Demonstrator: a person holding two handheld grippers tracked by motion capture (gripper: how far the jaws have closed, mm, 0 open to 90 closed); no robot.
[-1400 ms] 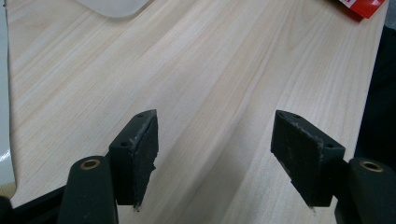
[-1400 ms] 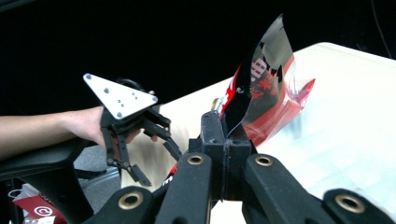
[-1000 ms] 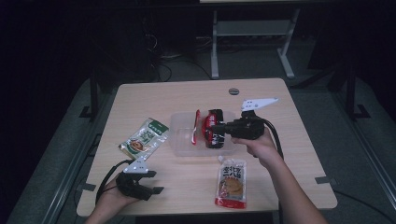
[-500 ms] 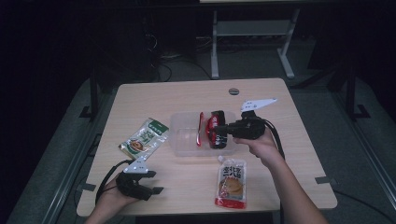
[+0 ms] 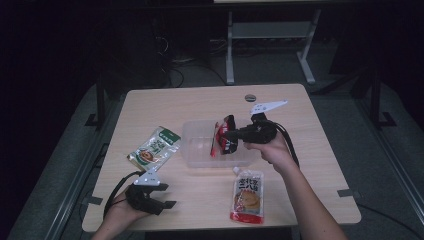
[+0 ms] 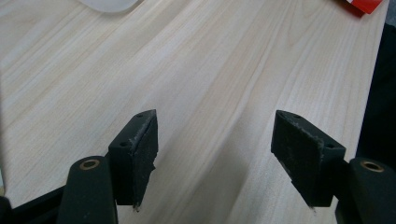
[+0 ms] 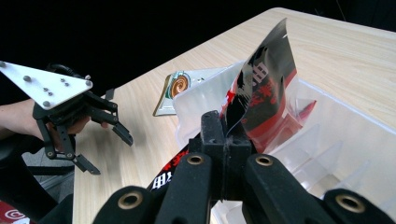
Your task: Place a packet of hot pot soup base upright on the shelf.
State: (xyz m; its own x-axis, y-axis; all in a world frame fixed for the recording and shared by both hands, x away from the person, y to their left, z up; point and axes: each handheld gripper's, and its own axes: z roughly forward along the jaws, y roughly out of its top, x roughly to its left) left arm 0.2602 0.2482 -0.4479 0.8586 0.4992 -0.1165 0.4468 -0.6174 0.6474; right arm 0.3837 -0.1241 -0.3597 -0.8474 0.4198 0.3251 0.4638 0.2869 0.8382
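A red-and-black snack pouch [image 5: 226,140] hangs over the clear plastic bin [image 5: 197,150] at the table's middle, its lower part down inside the bin. My right gripper [image 5: 235,134] comes in from the right and is shut on the pouch's edge. The right gripper view shows those jaws [image 7: 226,126] pressed together on the pouch [image 7: 261,79], above the bin's wall [image 7: 345,121]. Near the front left edge my left gripper [image 5: 167,204] rests low and open. Its fingertips [image 6: 140,140] stand apart over bare wood.
A green pouch [image 5: 154,148] lies left of the bin. A red-and-orange pouch [image 5: 247,195] lies in front of the bin, beside the right forearm. A round grommet [image 5: 250,97] sits in the table near the far edge. Dark floor surrounds the table.
My right gripper has shifted slightly with the pouch over the bin. The left gripper has kept still.
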